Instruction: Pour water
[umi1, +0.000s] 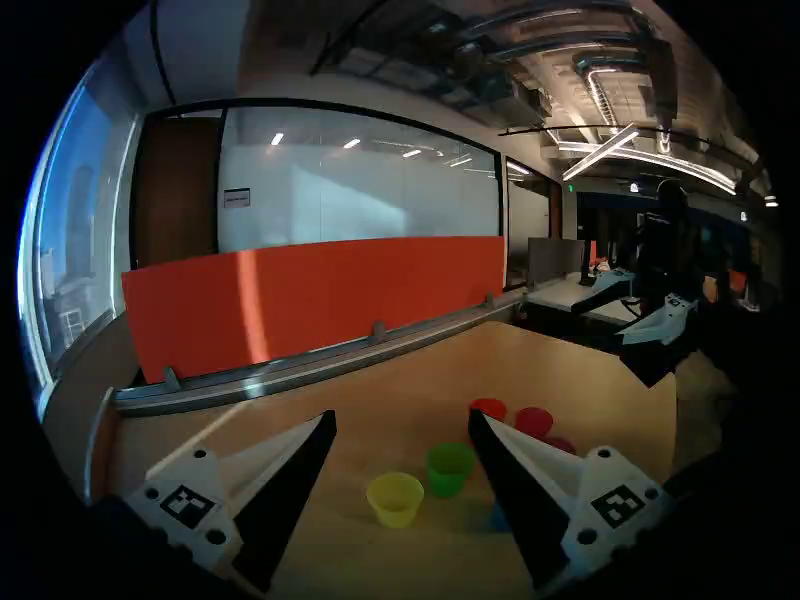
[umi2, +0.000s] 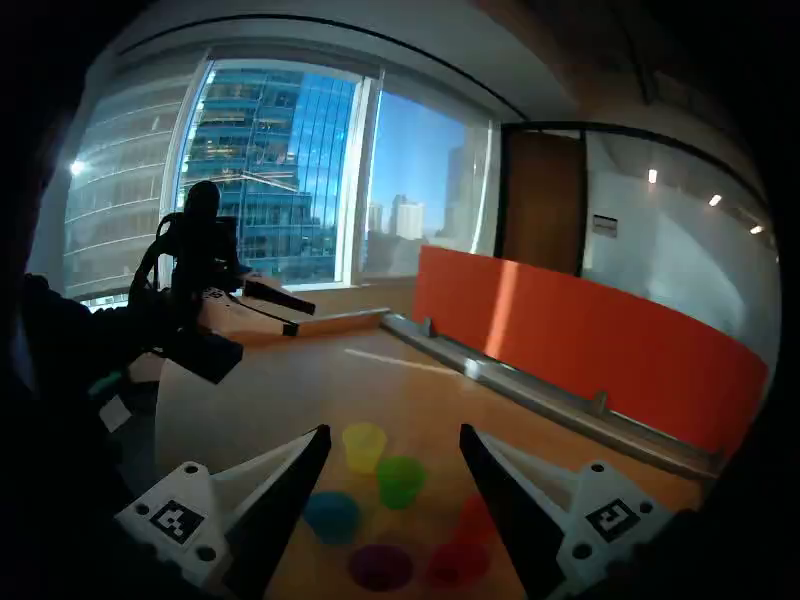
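Observation:
Several small plastic cups stand grouped on a wooden table (umi1: 400, 385). In the left gripper view the yellow cup (umi1: 395, 498) and green cup (umi1: 449, 467) sit between my left gripper's (umi1: 400, 414) spread fingers; an orange cup (umi1: 488, 408), a red cup (umi1: 533, 421) and a purple cup (umi1: 560, 443) show past the right finger. It is open and holds nothing. My right gripper (umi2: 394, 430) is open too, hovering over the yellow cup (umi2: 364, 445), green cup (umi2: 400, 480), blue cup (umi2: 332, 515), purple cup (umi2: 380, 566) and red cup (umi2: 457, 562). The cups look empty.
An orange partition (umi1: 320, 300) on a metal rail (umi1: 330, 365) runs along the table's far side. Tall windows (umi2: 280, 170) lie beyond one end. A person's dark shape with the other gripper (umi2: 255, 300) stands at the table's edge; in the left gripper view that other gripper (umi1: 655, 318) is at the right.

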